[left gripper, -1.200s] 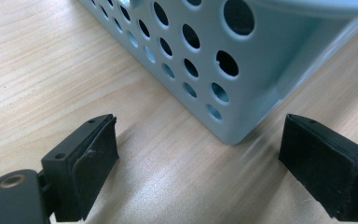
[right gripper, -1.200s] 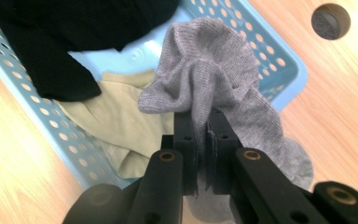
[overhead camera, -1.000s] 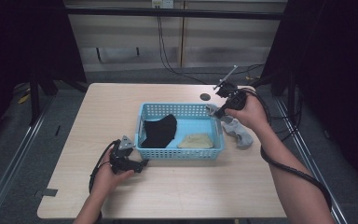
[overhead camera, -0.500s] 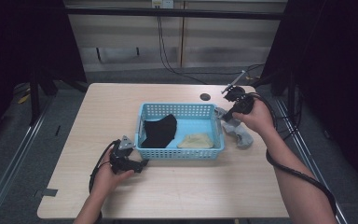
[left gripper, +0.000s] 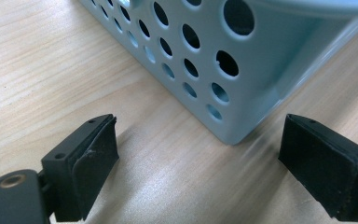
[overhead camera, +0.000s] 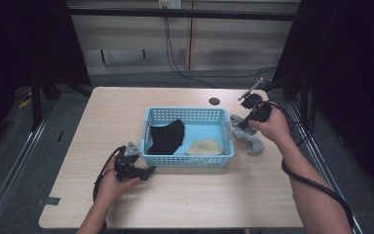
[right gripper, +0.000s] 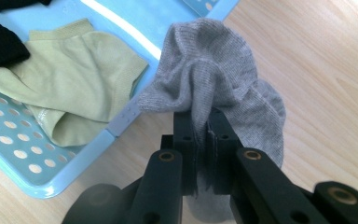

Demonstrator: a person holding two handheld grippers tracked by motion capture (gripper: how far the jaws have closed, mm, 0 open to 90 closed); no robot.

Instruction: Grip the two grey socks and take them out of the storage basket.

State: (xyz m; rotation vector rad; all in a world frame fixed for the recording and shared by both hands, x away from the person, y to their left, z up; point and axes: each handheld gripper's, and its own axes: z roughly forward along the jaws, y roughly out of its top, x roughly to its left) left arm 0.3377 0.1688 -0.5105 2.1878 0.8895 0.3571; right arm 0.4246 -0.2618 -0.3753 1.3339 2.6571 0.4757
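I am gripping the grey sock (right gripper: 214, 88) in the closed right gripper (right gripper: 200, 126) beside the basket (overhead camera: 226, 127), left gripper (left gripper: 196, 149) idling open; next I judge it needs lifting over the rim.

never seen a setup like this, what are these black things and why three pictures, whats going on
A person sits at a wooden table holding a hand tool with a two-jaw claw in each hand. One camera looks down from above; the other two ride on the claws and look along their jaws. The right claw is shut on a grey sock beside a blue basket, which holds a black sock and a pale green sock. The left claw is open, its jaws either side of a basket corner without touching.
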